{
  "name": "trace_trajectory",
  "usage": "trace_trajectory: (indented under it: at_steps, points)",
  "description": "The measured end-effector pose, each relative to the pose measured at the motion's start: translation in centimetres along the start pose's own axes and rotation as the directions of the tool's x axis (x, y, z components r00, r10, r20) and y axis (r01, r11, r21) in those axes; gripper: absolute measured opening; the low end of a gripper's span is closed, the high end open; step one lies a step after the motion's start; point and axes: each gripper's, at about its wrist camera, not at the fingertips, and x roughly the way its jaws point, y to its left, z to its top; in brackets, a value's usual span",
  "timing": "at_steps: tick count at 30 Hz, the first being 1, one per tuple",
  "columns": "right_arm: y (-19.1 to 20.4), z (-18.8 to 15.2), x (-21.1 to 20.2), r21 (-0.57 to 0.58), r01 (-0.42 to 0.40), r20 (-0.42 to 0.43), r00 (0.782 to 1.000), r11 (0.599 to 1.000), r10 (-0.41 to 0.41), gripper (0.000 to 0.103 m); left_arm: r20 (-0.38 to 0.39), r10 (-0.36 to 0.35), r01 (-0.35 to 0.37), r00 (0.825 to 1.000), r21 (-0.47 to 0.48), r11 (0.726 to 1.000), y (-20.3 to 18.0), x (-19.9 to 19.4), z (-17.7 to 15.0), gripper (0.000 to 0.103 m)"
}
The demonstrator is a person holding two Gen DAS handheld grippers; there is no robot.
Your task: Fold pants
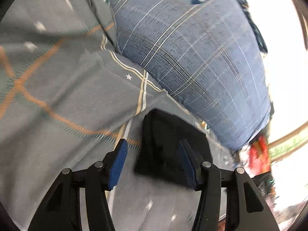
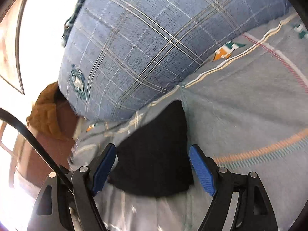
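1. Grippers: the left gripper [image 1: 152, 163] points forward and down at the bed, its jaws spread wide with the blue ribbed pads [image 1: 117, 166] well apart; a corner of the black folded fabric pants [image 1: 163, 146] lies between them, and the pads are not pressed onto it. The right gripper [image 2: 153, 170] has the same pose, jaws wide apart, with the black pants [image 2: 154, 154] lying in the gap; contact with either pad cannot be told through the motion blur.
2. Surface: the pants rest on a grey bed sheet with orange stitched lines and small white stars [image 1: 67, 96]. Just beyond them sits a blue plaid pillow with a round green emblem [image 1: 192, 53], resting on the sheet.
3. Room: bright, overexposed light fills the background past the pillow in both views.
4. View differences: the left wrist view alone shows a red blurred object [image 1: 259, 154] beside the pillow's lower end. The right wrist view alone shows mustard-brown crumpled cloth [image 2: 46, 111] next to the pillow and a black cable [image 2: 28, 134] crossing the lower left.
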Motion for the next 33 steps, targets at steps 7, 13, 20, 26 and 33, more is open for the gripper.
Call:
trace_trajectory:
  at_steps: [7, 13, 20, 26, 33]
  points:
    - [4.7, -6.3, -5.5, -0.180, 0.097, 0.067, 0.994, 0.979, -0.086, 0.085, 0.181, 0.160, -0.202, 0.970, 0.245, 0.948, -6.1, -7.7, -6.5, 0.060]
    - [6.9, -11.1, -7.8, -0.282, 0.187, 0.119, 0.980, 0.941, -0.159, 0.088, 0.380, 0.260, -0.395, 0.887, 0.337, 0.854, -9.3, -11.1, -11.8, 0.077]
    - [7.6, -14.7, -7.9, -0.387, 0.302, 0.153, 0.953, 0.871, -0.262, 0.089, 0.481, 0.365, -0.562, 0.797, 0.369, 0.740, -10.3, -11.9, -15.1, 0.089]
    - [7.9, -16.5, -7.1, -0.423, 0.312, 0.129, 0.950, 0.851, -0.284, 0.090, 0.507, 0.398, -0.604, 0.765, 0.349, 0.717, -10.2, -12.6, -15.9, 0.094]
    - [9.2, -17.8, -6.3, -0.477, 0.311, 0.121, 0.950, 0.822, -0.288, 0.091, 0.537, 0.411, -0.631, 0.737, 0.328, 0.703, -10.6, -12.8, -16.4, 0.100]
